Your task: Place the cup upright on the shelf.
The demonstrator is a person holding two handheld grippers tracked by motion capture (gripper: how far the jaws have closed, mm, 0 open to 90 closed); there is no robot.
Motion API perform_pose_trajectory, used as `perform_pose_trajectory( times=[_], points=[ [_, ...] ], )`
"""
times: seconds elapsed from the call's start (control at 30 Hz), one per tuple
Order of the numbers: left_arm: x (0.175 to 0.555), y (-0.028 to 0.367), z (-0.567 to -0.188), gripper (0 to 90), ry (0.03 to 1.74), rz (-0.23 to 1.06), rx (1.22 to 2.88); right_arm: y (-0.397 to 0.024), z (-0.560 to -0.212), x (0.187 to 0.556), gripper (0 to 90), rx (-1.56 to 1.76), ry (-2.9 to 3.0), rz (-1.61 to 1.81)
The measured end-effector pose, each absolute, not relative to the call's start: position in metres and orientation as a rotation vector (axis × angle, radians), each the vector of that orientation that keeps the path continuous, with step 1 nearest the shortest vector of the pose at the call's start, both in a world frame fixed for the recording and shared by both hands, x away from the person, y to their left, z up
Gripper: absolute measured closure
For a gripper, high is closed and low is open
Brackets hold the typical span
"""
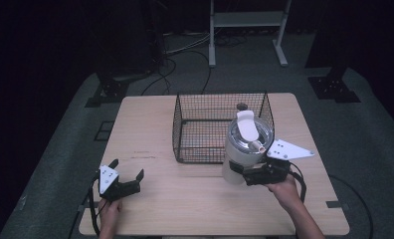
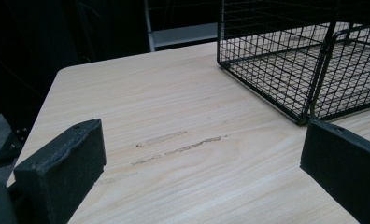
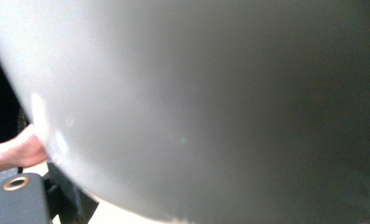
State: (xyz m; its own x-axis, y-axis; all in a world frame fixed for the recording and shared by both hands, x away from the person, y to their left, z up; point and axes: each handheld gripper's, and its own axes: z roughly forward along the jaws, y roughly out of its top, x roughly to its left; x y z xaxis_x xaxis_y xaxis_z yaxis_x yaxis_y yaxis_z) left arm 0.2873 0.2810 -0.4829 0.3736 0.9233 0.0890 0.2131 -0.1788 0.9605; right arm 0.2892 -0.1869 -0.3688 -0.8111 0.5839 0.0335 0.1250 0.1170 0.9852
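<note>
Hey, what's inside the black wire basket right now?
Through the mesh of the wire basket, mostly bare floor shows, with the table's wood beneath. The white lidded container, held by the right hand-held gripper, covers the basket's near right corner, so that part can't be checked.

1. Dark room, walls lost in black.
2. Grey carpet (image 1: 364,134) underfoot.
3. Pale wood bench (image 1: 195,199) sits centre.
4. White frame (image 1: 247,30) stands at the back.
5. Black cables (image 1: 185,55) trail across the floor.

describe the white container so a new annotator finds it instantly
Start at the black wire basket mid-table. At its front right corner is a tall white cylindrical container, the right gripper against its side. Its clear lid with a white flap sets it apart.
</note>
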Motion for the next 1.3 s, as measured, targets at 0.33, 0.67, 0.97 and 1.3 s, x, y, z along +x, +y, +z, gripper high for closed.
perform_pose_trajectory(
  times=[0.33,0.67,0.97,1.3],
  points=[
    [0.288,0.281,-0.483,0.0,1.026,0.899,1.641,-0.169,-0.340,0.300,9.4,0.626,2.043,1.732],
    [0.288,0.282,-0.483,0.0,1.026,0.899,1.639,-0.158,-0.319,0.318,9.4,0.600,2.041,1.730],
    [0.288,0.282,-0.483,0.0,1.026,0.899,1.637,-0.152,-0.301,0.339,9.4,0.594,2.026,1.731],
    [0.288,0.283,-0.483,0.0,1.027,0.897,1.632,-0.138,-0.288,0.371,9.4,0.617,2.030,1.721]
  ],
)
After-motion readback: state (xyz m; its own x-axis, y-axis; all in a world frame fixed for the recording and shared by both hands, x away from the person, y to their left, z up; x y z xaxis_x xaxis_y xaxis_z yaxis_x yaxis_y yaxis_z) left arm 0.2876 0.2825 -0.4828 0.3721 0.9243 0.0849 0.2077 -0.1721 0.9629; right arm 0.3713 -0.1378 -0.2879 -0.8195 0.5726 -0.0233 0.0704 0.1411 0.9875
